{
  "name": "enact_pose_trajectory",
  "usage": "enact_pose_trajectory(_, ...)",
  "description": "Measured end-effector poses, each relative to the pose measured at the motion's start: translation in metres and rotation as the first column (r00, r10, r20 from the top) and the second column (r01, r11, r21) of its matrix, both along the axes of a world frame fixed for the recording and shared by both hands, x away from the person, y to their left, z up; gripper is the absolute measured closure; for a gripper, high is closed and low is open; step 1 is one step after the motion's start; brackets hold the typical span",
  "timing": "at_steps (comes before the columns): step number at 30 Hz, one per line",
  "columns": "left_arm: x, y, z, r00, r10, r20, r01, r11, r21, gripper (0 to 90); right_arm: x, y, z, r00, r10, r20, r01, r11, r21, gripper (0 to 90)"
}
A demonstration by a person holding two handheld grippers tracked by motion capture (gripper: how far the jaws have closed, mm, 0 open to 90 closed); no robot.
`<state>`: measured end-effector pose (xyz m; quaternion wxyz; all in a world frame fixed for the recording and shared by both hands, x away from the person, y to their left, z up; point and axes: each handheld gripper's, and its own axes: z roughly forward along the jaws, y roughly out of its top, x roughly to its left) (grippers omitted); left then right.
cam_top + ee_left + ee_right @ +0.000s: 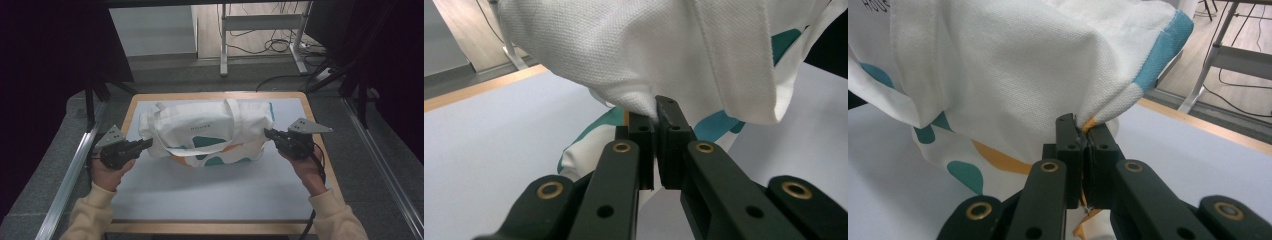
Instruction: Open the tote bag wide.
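Left gripper [148, 143]: jaws pinched tight on the tote bag's [207, 131] left edge.
Right gripper [267, 133]: jaws clamped on its right edge.
Tote bag: white, teal and orange patches, stretched between them over the table [210, 192].

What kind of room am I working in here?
Probably a lab or recording workspace: a wood-edged table with a pale mat, metal rails alongside, a desk frame and loose cables on the floor beyond.
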<state>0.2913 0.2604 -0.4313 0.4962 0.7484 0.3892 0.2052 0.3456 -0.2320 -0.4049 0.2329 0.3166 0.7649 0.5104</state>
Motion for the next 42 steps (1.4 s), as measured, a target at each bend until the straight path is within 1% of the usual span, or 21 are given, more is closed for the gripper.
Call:
enact_pose_trajectory(5, 0.001, -0.003, -0.006, 0.9999, -0.004, -0.014, 0.004, 0.9999, 0.014, 87.6, -0.001, 0.002, -0.009, 0.9998, 0.006, -0.02, -0.006, 1.0, -0.013, 86.4)
enact_pose_trajectory(10, 0.002, -0.007, -0.013, 0.9997, -0.006, -0.022, 0.006, 0.9992, 0.039, 87.7, -0.001, 0.004, -0.017, 0.9991, 0.011, -0.042, -0.012, 1.0, -0.026, 86.5)
enact_pose_trajectory(14, 0.003, -0.009, -0.019, 0.9994, -0.009, -0.033, 0.01, 0.999, 0.044, 87.9, -0.001, 0.006, -0.023, 0.9982, 0.016, -0.057, -0.018, 0.999, -0.042, 86.6)
enact_pose_trajectory(16, 0.004, -0.01, -0.022, 0.9991, -0.013, -0.04, 0.015, 0.9984, 0.054, 88.0, -0.001, 0.008, -0.027, 0.9977, 0.019, -0.065, -0.023, 0.999, -0.047, 86.6)
enact_pose_trajectory(21, 0.005, -0.012, -0.027, 0.9987, -0.015, -0.049, 0.018, 0.9979, 0.063, 88.1, 0.0, 0.011, -0.036, 0.9961, 0.018, -0.087, -0.025, 0.997, -0.075, 86.7)
enact_pose_trajectory(23, 0.006, -0.014, -0.029, 0.9986, -0.014, -0.05, 0.018, 0.9968, 0.078, 88.1, 0.0, 0.011, -0.039, 0.9955, 0.005, -0.094, -0.014, 0.995, -0.1, 86.7)
enact_pose_trajectory(25, 0.007, -0.015, -0.033, 0.9981, -0.013, -0.06, 0.018, 0.9961, 0.086, 88.1, 0.003, 0.012, -0.045, 0.9944, -0.005, -0.105, -0.008, 0.992, -0.122, 86.7)
enact_pose_trajectory(27, 0.009, -0.016, -0.037, 0.9975, -0.014, -0.07, 0.02, 0.996, 0.087, 88.1, 0.006, 0.012, -0.053, 0.9915, -0.015, -0.129, -0.003, 0.991, -0.136, 86.7)
enact_pose_trajectory(29, 0.01, -0.016, -0.041, 0.9968, -0.013, -0.079, 0.021, 0.9955, 0.092, 88.1, 0.009, 0.011, -0.059, 0.9891, -0.018, -0.146, -0.002, 0.991, -0.135, 86.7)
enact_pose_trajectory(30, 0.011, -0.017, -0.042, 0.9969, -0.013, -0.078, 0.021, 0.9946, 0.102, 88.1, 0.01, 0.011, -0.061, 0.9882, -0.02, -0.152, -0.001, 0.991, -0.136, 86.7)
enact_pose_trajectory(34, 0.011, -0.018, -0.048, 0.9959, -0.013, -0.089, 0.022, 0.9941, 0.106, 88.2, 0.012, 0.012, -0.065, 0.9867, -0.023, -0.161, 0.0, 0.99, -0.142, 86.7)
enact_pose_trajectory(38, 0.013, -0.018, -0.055, 0.9938, -0.014, -0.11, 0.026, 0.994, 0.106, 88.2, 0.013, 0.012, -0.068, 0.9857, -0.025, -0.167, 0.0, 0.989, -0.149, 86.7)
enact_pose_trajectory(40, 0.014, -0.02, -0.058, 0.9938, -0.01, -0.111, 0.025, 0.9912, 0.13, 88.1, 0.014, 0.013, -0.07, 0.9846, -0.026, -0.173, 0.0, 0.989, -0.149, 86.7)
enact_pose_trajectory(41, 0.014, -0.02, -0.058, 0.9938, -0.01, -0.111, 0.025, 0.9912, 0.13, 88.2, 0.014, 0.013, -0.071, 0.9838, -0.027, -0.177, 0.0, 0.988, -0.153, 86.7)
enact_pose_trajectory(42, 0.015, -0.023, -0.061, 0.9926, -0.006, -0.121, 0.026, 0.9859, 0.165, 88.2, 0.014, 0.013, -0.073, 0.9826, -0.029, -0.183, 0.0, 0.988, -0.155, 86.7)
